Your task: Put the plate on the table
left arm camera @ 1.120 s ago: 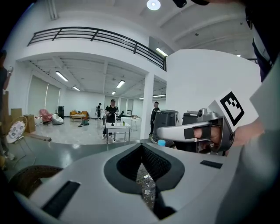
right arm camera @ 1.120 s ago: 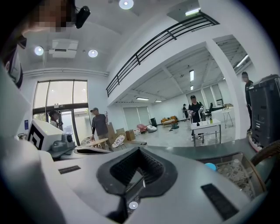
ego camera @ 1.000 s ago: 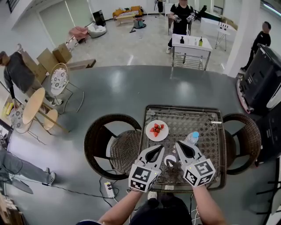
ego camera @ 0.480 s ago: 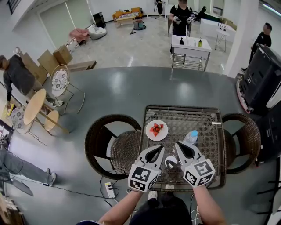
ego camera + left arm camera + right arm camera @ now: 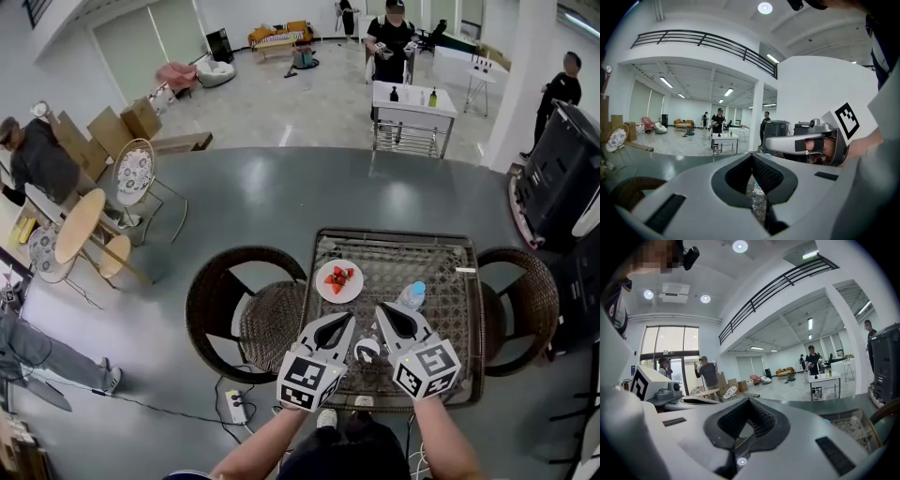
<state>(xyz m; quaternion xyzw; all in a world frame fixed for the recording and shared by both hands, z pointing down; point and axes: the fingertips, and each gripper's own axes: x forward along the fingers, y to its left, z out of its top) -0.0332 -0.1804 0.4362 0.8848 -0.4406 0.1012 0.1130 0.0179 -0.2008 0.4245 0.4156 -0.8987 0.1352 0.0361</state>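
Sitting on table (image 5: 442, 270): plate (image 5: 324, 290); bottle (image 5: 410, 294) print apparently illegible.

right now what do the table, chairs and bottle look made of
table: woven wicker-like top in a dark frame, possibly under glass, given the glare.
chairs: dark brown wicker, with a visible weave.
bottle: probably clear plastic, see-through with a pale blue cap.

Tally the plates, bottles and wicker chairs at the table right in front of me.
White round plate with red strawberries: 1
Clear plastic bottle with a blue cap: 1
Dark brown wicker chairs: 2
Total: 4
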